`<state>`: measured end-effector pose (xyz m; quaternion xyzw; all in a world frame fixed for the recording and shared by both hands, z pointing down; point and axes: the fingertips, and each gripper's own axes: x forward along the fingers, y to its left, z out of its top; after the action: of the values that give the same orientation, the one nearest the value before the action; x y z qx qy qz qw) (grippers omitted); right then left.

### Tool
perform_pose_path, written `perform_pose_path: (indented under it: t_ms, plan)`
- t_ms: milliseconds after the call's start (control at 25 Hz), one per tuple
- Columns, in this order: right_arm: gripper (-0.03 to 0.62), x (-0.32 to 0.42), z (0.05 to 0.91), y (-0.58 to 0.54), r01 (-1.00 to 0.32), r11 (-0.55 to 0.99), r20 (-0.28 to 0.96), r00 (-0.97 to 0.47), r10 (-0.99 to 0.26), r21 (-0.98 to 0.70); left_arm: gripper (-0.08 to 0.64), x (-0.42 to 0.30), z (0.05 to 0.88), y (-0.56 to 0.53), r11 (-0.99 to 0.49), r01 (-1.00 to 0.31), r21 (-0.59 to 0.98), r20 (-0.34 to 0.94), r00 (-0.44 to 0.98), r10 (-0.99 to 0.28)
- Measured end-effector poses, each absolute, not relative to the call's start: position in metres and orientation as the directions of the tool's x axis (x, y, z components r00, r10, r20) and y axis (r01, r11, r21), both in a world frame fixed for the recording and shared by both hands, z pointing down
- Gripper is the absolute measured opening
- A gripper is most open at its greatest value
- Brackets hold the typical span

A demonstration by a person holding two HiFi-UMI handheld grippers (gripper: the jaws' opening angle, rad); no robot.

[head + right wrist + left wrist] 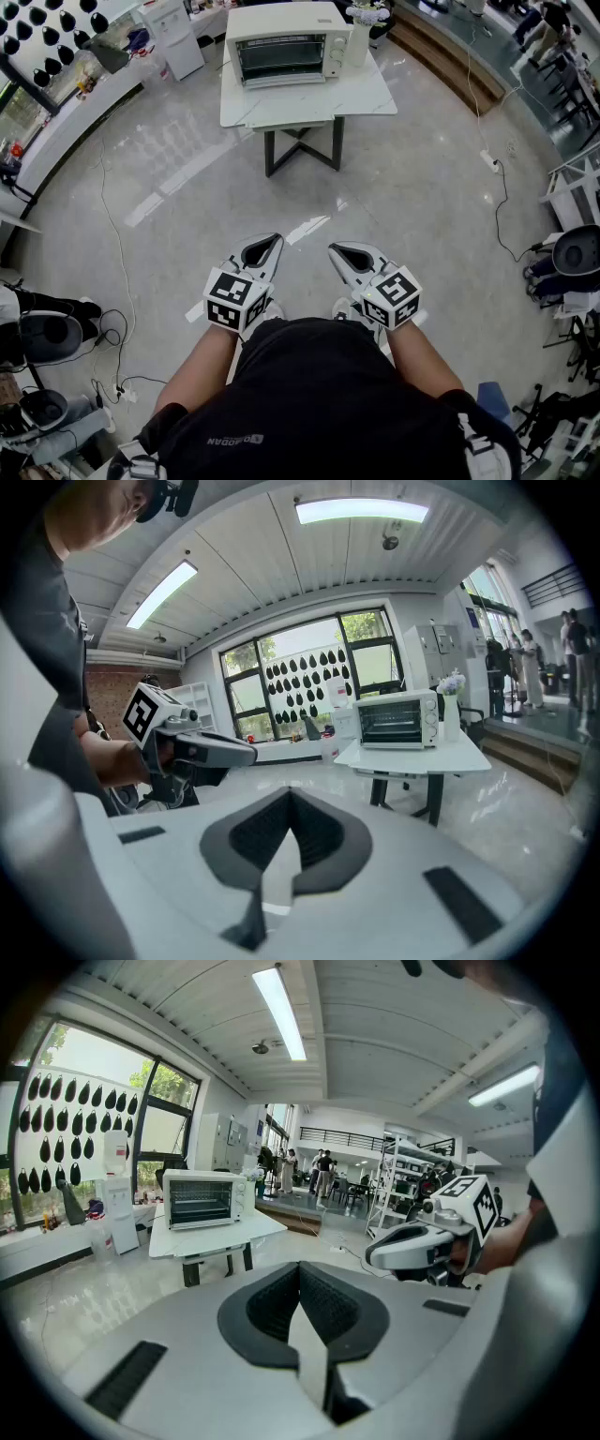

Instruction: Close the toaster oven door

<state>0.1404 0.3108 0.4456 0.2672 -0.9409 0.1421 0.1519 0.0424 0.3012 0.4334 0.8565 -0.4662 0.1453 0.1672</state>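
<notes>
Toaster oven: set at the table's back edge, door closed.
Left gripper: jaws together, empty.
Right gripper: jaws together, empty.

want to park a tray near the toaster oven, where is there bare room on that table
On the white table, the front strip between the toaster oven and the near edge is bare across its width. The back is crowded: the oven fills it, with a white vase close at its right side.

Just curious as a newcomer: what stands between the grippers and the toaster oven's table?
Nothing: the head view shows only bare floor between the left gripper, the right gripper and the table bearing the toaster oven.
</notes>
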Motion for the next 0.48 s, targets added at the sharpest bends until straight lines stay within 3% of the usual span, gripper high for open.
perform_pose_path:
  t_ms: [480]
  plan:
    - [0.002, 0.1369, 0.4404, 0.3113, -0.528, 0.826, 0.348, -0.825, -0.445, -0.195, 0.003, 0.042, 0.4305, 0.2996, -0.507, -0.849, 0.146, 0.404, 0.519, -0.753]
